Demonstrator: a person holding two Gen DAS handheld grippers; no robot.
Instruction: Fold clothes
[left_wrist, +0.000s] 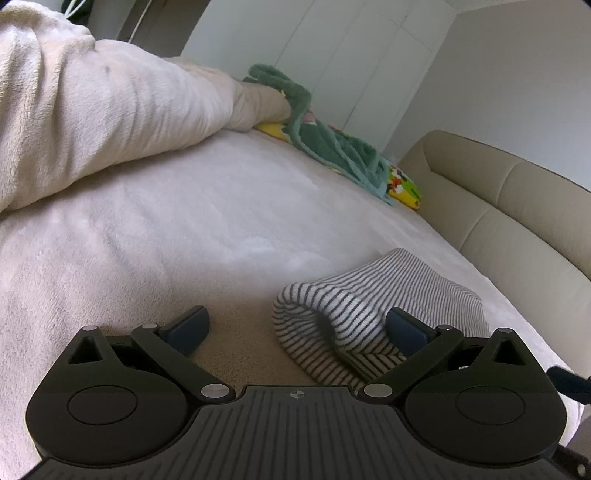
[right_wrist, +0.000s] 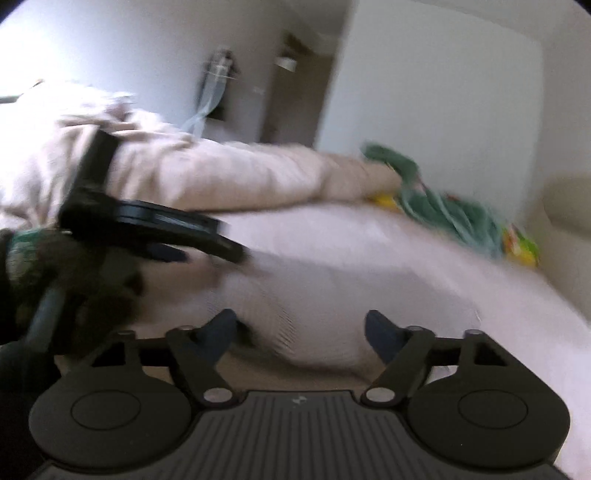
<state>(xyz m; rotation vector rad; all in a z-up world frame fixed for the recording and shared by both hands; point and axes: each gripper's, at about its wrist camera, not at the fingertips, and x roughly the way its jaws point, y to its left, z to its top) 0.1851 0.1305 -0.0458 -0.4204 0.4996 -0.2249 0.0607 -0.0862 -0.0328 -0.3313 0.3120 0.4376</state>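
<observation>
A grey-and-white striped garment (left_wrist: 373, 295) lies folded into a thick bundle on the pale fleece bed cover (left_wrist: 184, 229). My left gripper (left_wrist: 297, 328) is open wide just above the cover. Its right finger (left_wrist: 404, 328) rests against the bundle's near side and its left finger (left_wrist: 188, 326) is over bare cover. The right wrist view is blurred. My right gripper (right_wrist: 301, 332) is open, with pale, faintly striped cloth (right_wrist: 291, 328) low between its fingers and the pads clear of it. The left gripper's black housing (right_wrist: 147, 221), in a dark-gloved hand (right_wrist: 55, 280), is at the left.
A heaped cream fleece blanket (left_wrist: 92, 103) fills the left and back of the bed. A green towel-like cloth (left_wrist: 332, 144) lies over a yellow printed item (left_wrist: 404, 192) at the far edge. A beige padded headboard (left_wrist: 517, 221) runs along the right, with white wardrobe doors (left_wrist: 351, 55) behind.
</observation>
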